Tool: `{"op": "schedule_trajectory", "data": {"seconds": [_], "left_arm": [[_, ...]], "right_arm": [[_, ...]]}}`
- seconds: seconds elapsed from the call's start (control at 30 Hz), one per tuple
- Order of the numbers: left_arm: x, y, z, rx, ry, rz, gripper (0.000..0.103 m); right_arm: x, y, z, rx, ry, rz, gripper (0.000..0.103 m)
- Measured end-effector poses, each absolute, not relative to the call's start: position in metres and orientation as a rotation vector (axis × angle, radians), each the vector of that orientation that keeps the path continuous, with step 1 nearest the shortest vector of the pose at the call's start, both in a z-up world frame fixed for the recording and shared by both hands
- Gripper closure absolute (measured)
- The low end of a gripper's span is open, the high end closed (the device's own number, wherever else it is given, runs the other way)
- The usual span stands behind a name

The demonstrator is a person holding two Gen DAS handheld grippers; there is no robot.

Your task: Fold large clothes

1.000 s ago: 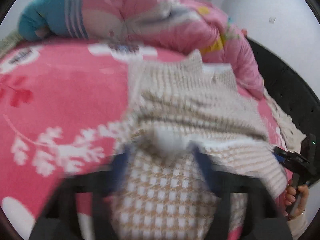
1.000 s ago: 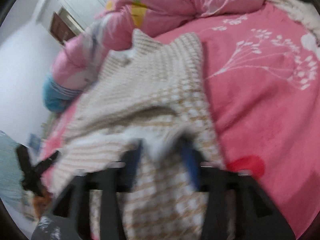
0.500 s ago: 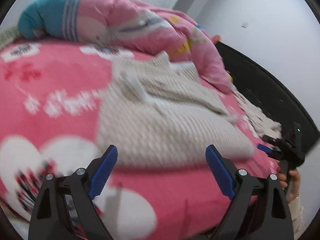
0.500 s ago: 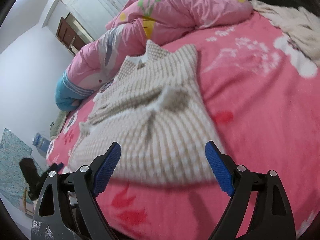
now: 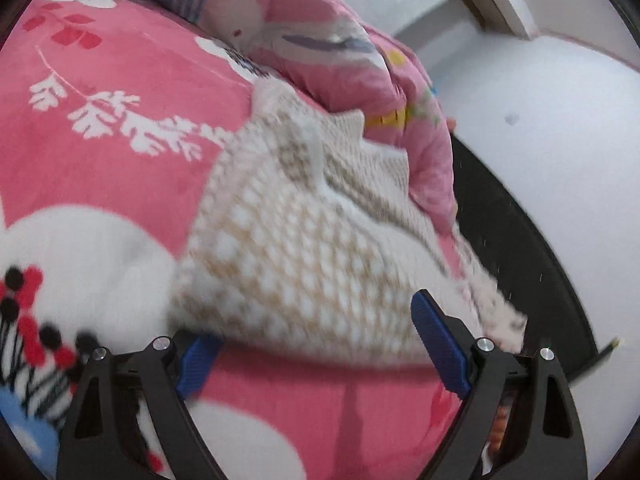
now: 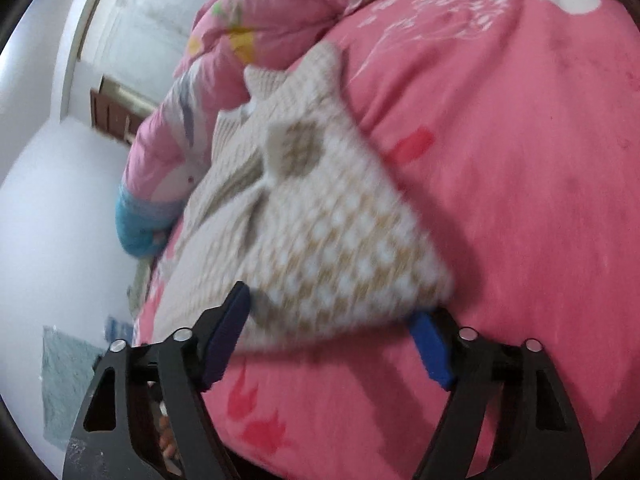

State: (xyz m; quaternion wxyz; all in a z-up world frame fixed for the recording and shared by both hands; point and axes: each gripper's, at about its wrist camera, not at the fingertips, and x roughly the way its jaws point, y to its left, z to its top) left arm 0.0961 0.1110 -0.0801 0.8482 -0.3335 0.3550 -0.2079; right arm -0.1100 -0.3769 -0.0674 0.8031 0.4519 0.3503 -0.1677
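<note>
Hovering wide and empty, left gripper (image 5: 320,354); closing, gripping nothing yet, right gripper (image 6: 332,338); both straddling near hem corners of folded knit sweater (image 5: 304,248) lying on pink bed (image 5: 120,168) near quilt (image 5: 340,60). Probably needing another fold.

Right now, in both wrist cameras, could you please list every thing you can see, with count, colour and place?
knitted sweater: one, beige and white check, partly folded on the bed, its near edge between both grippers' fingers.
bed blanket: one, pink with white and red flower print, under the sweater.
quilt: one, pink with a blue end, bunched behind the sweater.
headboard: one, black, along the bed's edge by the white wall.
door: one, brown, far in the right wrist view.
left gripper: black, blue pads, open.
right gripper: black, blue pads, jaws closing around the sweater's edge, not yet pressing.
</note>
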Motion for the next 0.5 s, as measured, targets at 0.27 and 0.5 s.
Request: {"op": "schedule_trajectory", "data": {"seconds": [0.27, 0.5], "left_arm": [[0.120, 0.097, -0.072, -0.589, 0.763, -0.253, 0.069], [0.101, 0.083, -0.025, -0.302, 0.654, -0.214, 0.091]], "right_arm": [[-0.104, -0.387, -0.071, 0.975, 0.690, -0.428, 0.086], [-0.093, -0.361, -0.016, 0.744, 0.665, -0.451, 0.095]]}}
